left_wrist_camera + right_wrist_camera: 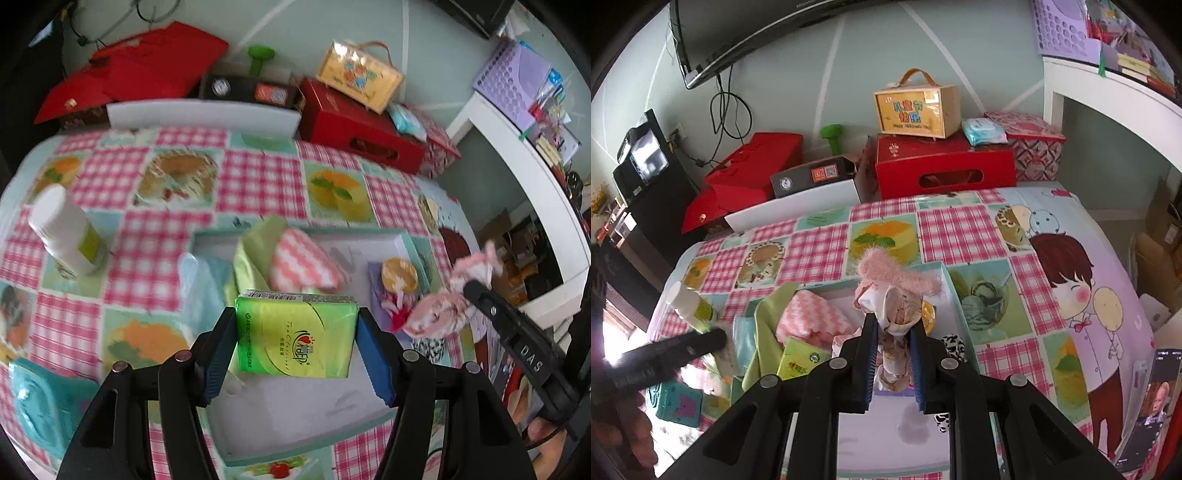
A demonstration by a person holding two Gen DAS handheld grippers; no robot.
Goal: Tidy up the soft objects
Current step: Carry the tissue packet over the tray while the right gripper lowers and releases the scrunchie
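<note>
Glossy green tissue pack (pixel 297 334) sits clamped in the left claw (pixel 296 343), lower centre, above a shallow tray (pixel 369 240). Right claw (pixel 894 363) pinches a crumpled, fuzzy pink cloth bundle (pixel 897 295), mid-frame.

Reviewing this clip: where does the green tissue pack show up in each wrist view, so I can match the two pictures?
Left wrist view: green tissue pack sits at lower centre, clamped between the left gripper jaws, above the shallow tray.
Right wrist view: the same pack appears lower left, partly hidden behind the right gripper.
Shared landmark: the pink wavy-patterned cloth just beyond the pack.
</note>
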